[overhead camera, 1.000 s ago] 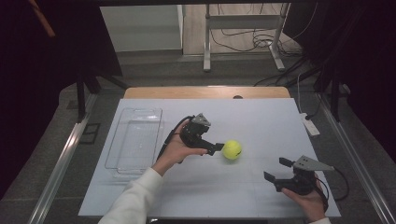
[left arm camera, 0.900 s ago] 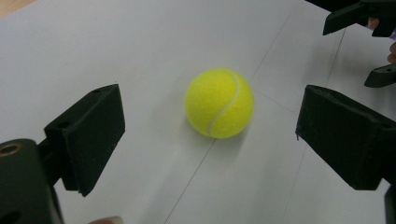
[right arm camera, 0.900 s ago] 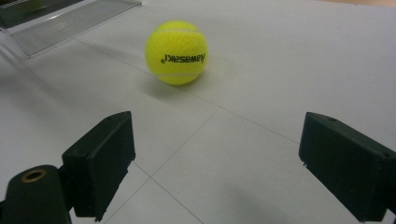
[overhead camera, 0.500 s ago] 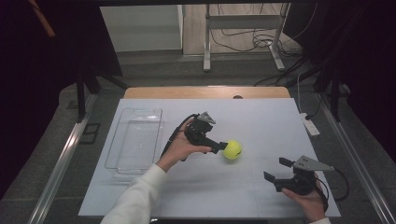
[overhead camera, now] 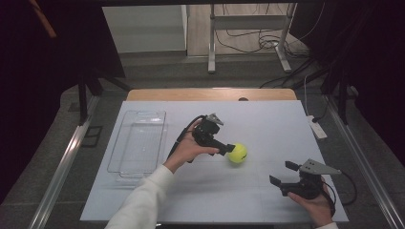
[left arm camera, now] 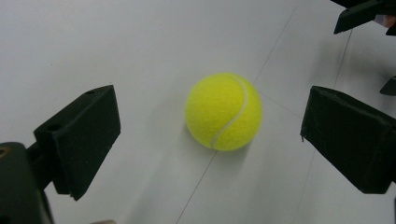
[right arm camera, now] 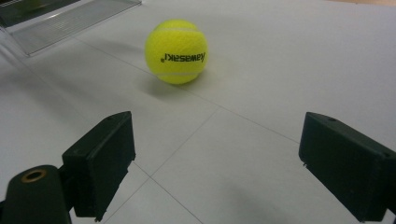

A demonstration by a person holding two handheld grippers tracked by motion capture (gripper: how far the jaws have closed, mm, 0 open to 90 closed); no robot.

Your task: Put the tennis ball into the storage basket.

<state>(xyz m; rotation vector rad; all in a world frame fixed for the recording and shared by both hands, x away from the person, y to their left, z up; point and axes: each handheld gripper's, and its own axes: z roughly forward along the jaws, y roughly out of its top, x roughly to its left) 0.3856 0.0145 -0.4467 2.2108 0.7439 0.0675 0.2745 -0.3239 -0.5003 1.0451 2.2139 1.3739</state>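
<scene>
Tennis ball on white table, just ahead of left gripper, between jaws, untouched; jaws wide, just been opening. Right gripper wide, empty, well apart.

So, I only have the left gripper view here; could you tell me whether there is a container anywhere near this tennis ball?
Observer: Yes. In the high view, a clear plastic tray lies to the left of the tennis ball, well apart from it.
Operator: Thank you. Is the right hand-held gripper holding anything?
Observer: No. The right hand-held gripper is open and empty, near the table's front right corner.
Operator: Any marking on the ball?
Observer: Yes, the right gripper view shows black lettering on it.
</scene>
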